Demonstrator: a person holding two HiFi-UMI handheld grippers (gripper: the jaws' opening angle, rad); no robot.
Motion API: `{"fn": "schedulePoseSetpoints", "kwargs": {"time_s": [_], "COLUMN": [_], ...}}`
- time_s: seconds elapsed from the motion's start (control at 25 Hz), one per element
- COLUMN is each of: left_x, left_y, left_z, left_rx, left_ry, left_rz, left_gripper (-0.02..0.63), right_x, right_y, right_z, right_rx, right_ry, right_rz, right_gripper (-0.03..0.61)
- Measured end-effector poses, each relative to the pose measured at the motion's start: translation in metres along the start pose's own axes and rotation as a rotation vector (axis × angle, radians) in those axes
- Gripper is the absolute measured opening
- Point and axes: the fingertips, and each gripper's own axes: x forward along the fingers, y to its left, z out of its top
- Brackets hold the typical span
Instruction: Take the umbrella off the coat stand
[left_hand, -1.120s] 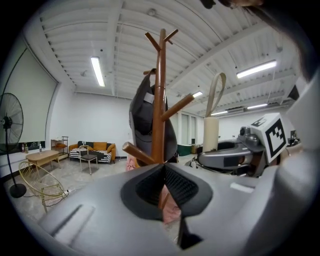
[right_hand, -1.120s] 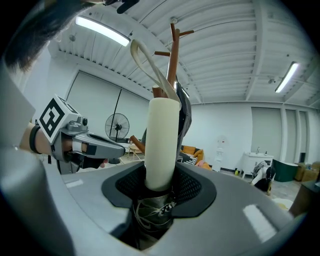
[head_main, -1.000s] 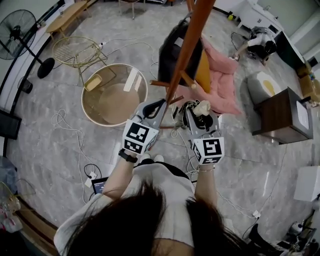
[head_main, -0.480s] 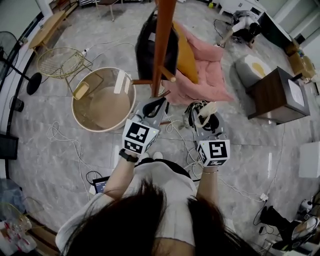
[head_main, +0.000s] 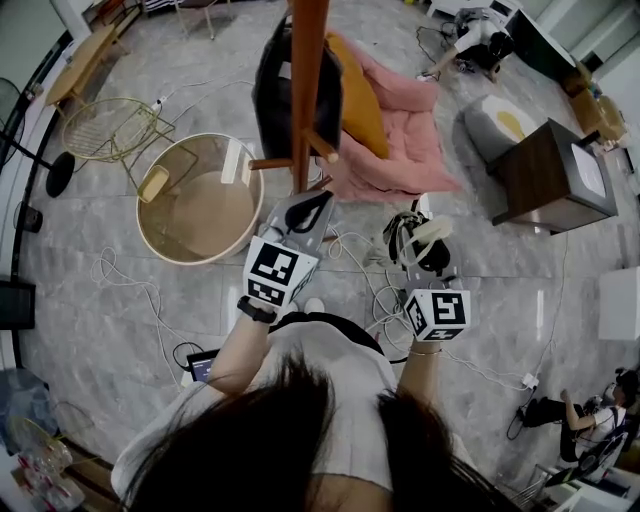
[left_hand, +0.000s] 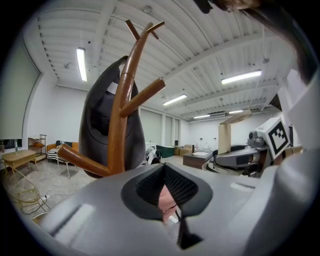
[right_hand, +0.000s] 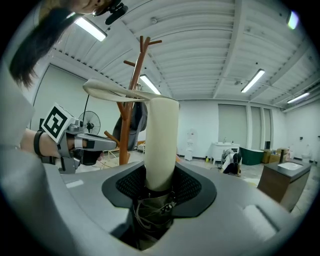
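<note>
The umbrella stands upright by its cream handle, clamped in the right gripper. It is held apart from the coat stand, seemingly to keep it clear of the pegs. The left gripper, jaws together and empty, hovers beside the pole, probably to steady it.

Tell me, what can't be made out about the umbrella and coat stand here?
Umbrella: right gripper view shows mostly its cream handle; the right gripper hides the rest.
Coat stand: head view's upper edge cuts off its top.
Dark thing hanging on the stand: left gripper view, bag or garment, too shadowed to tell.
</note>
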Motion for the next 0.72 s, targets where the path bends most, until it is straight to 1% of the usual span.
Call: {"fn": "schedulePoseSetpoints", "kwargs": {"time_s": [0.32, 0.56, 0.72], "left_x": [0.001, -0.01, -0.015], "left_y": [-0.002, 0.007, 0.017], "left_z": [-0.004, -0.001, -0.005], "left_rx": [-0.002, -0.006, -0.006], "left_ry": [0.009, 0.001, 0.002], "left_rz": [-0.021, 0.004, 0.028], "left_gripper": [0.058, 0.058, 0.058], "right_x": [-0.011, -0.015, -0.014], "right_y": [-0.009, -0.008, -0.007], "right_z": [-0.016, -0.027, -0.032], "right_rx": [0.063, 0.082, 0.089], "right_ry": [0.025, 0.035, 0.038], "right_rz": [-0.03, -0.028, -0.029], "right_gripper": [0.152, 0.152, 0.152]}}
